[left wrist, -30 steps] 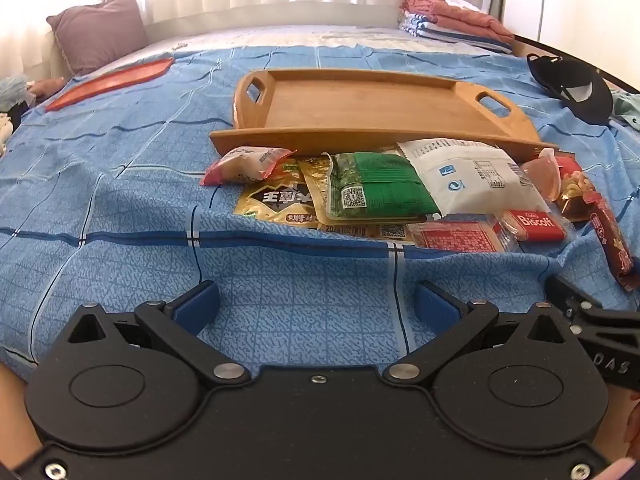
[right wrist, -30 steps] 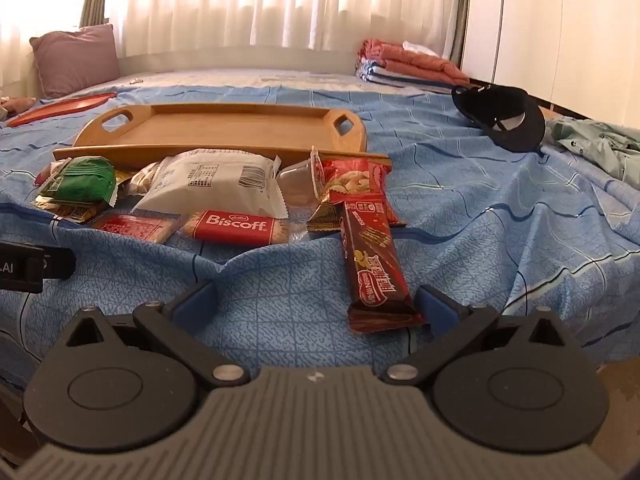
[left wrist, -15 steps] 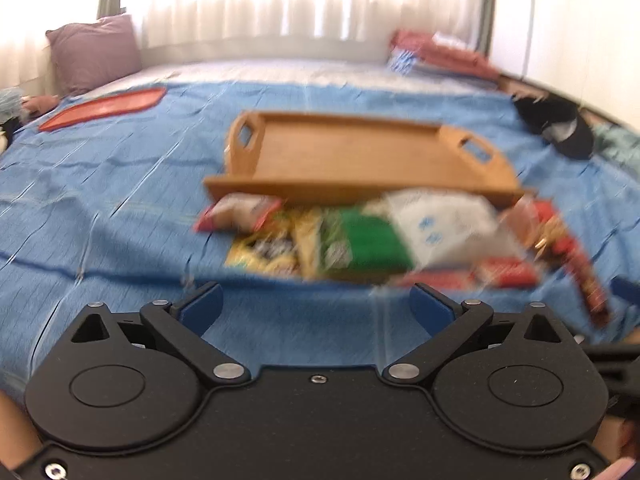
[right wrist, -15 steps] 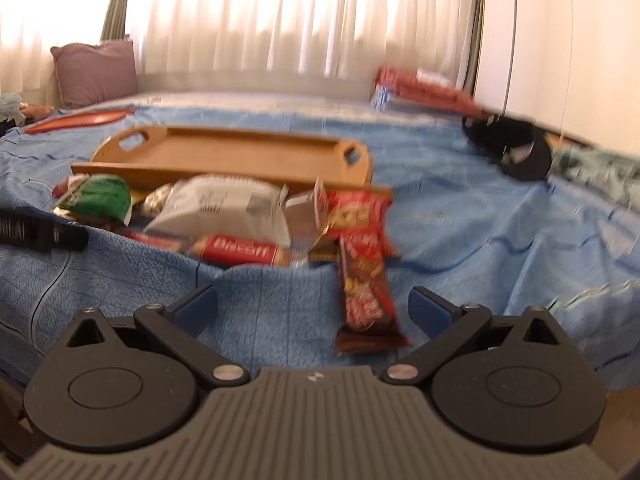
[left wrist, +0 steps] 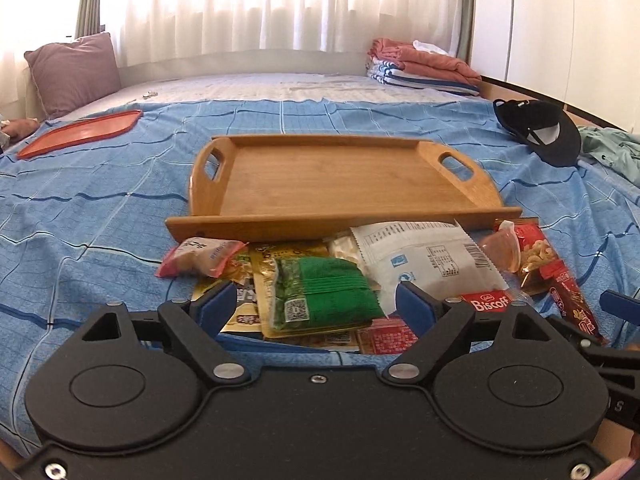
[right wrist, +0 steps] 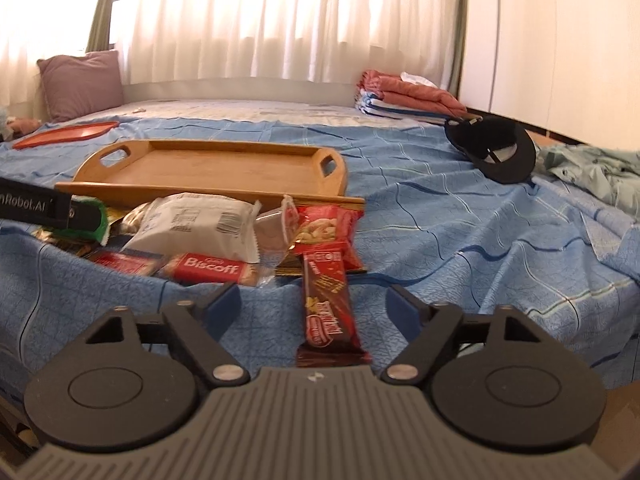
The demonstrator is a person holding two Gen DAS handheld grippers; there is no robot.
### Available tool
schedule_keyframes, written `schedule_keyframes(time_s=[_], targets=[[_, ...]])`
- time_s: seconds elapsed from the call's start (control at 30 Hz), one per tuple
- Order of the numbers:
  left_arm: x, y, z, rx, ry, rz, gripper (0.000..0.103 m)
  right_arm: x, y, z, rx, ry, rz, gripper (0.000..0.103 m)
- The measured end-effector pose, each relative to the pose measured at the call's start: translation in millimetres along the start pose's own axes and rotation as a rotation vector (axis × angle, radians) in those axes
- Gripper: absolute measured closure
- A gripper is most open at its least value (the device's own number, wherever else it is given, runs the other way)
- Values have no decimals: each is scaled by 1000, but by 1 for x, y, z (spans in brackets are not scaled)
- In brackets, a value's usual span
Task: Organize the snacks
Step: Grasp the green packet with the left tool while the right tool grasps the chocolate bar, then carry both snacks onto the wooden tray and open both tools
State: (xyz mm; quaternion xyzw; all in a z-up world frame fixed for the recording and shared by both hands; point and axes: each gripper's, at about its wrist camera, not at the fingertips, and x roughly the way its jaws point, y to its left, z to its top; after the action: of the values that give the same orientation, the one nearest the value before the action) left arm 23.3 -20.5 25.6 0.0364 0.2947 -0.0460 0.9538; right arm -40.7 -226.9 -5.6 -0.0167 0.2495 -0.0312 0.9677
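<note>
A pile of snack packets lies on the blue bedspread in front of an empty wooden tray [left wrist: 336, 176] [right wrist: 208, 166]. My left gripper [left wrist: 312, 306] is open and empty, its fingers either side of a green packet [left wrist: 324, 294] that lies on gold packets. A white packet [left wrist: 424, 260] [right wrist: 196, 222], a red Biscoff pack [left wrist: 486, 302] [right wrist: 210, 270] and a pink packet [left wrist: 200, 256] lie around it. My right gripper [right wrist: 314, 306] is open and empty, straddling a long red-brown chocolate bar [right wrist: 326, 308]. A red cashew bag [right wrist: 328, 228] lies behind the bar.
A black cap [right wrist: 496, 148] and a pale green garment [right wrist: 596, 168] lie at the right. Folded clothes [left wrist: 424, 66] sit at the bed's far end. An orange lid [left wrist: 80, 134] and a purple pillow [left wrist: 72, 72] are at the far left.
Both grippers have moved forward and up towards the snack pile. The left now brackets the green packet and the right brackets the chocolate bar. Both stay open.
</note>
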Motion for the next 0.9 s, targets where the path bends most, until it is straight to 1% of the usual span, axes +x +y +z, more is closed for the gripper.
schedule_keyframes(time_s=[0.1,0.17,0.23,0.3,0.33,0.4,0.43,0.53,0.57,0.6,0.8,0.83,0.87,0.9], targets=[[1,-3,1,8,-20,4,16,1,-4,0,18,2,-12,26],[6,-5,2,21,-15,15,16,2,-5,0,24,5,-15,31],[11,-7,3,22,2,11,17,3,-6,0,29,9,-11,32],[16,-7,3,-2,16,-7,20,5,-5,0,27,16,-11,36],[18,-7,2,-10,25,-1,21,6,-5,0,27,19,-15,38],[21,-9,2,-1,22,25,28,7,-5,0,37,24,-23,44],[21,-10,1,8,22,37,30,8,-5,0,43,27,-25,46],[20,-7,2,0,14,51,39,11,-6,1,56,35,-27,61],[19,-5,2,-6,13,49,40,11,-6,2,56,38,-28,68],[19,-3,3,-13,11,41,40,12,-6,2,56,41,-24,73],[14,5,8,-20,25,12,40,4,-7,5,86,17,2,73],[12,6,9,-22,22,9,48,2,-7,7,87,11,6,73],[9,7,10,-22,20,6,52,0,-8,8,88,3,9,73],[7,8,11,-20,15,-1,54,-2,-9,10,90,-3,12,73]])
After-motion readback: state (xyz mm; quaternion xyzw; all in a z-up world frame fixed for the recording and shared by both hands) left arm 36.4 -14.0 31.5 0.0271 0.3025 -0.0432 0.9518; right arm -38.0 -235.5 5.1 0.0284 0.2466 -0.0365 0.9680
